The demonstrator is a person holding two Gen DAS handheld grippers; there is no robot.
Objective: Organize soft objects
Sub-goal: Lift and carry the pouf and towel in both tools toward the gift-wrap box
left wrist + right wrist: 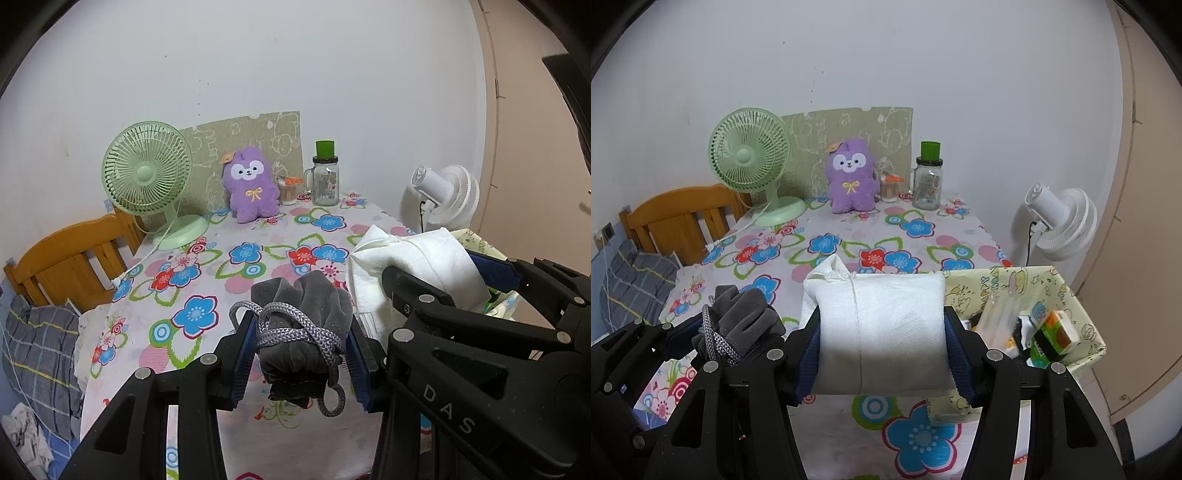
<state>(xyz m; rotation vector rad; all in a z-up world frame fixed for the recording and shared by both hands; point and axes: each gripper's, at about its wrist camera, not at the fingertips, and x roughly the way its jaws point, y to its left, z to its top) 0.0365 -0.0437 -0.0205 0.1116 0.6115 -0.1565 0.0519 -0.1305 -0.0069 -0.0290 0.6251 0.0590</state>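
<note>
Left gripper (301, 354) clamped on grey drawstring pouch (299, 325), right gripper (881, 354) on white cloth bundle (882, 325); both held above desk (849, 236). Patterned box (1075, 295) just right, nearer right gripper.

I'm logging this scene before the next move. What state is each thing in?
Left gripper: shut on grey pouch, lifted.
Right gripper: shut on white pouch, lifted.
Storage box: open, holding items.
Green fan: upright.
Purple plush: upright.
Glass jar: lidded.
</note>
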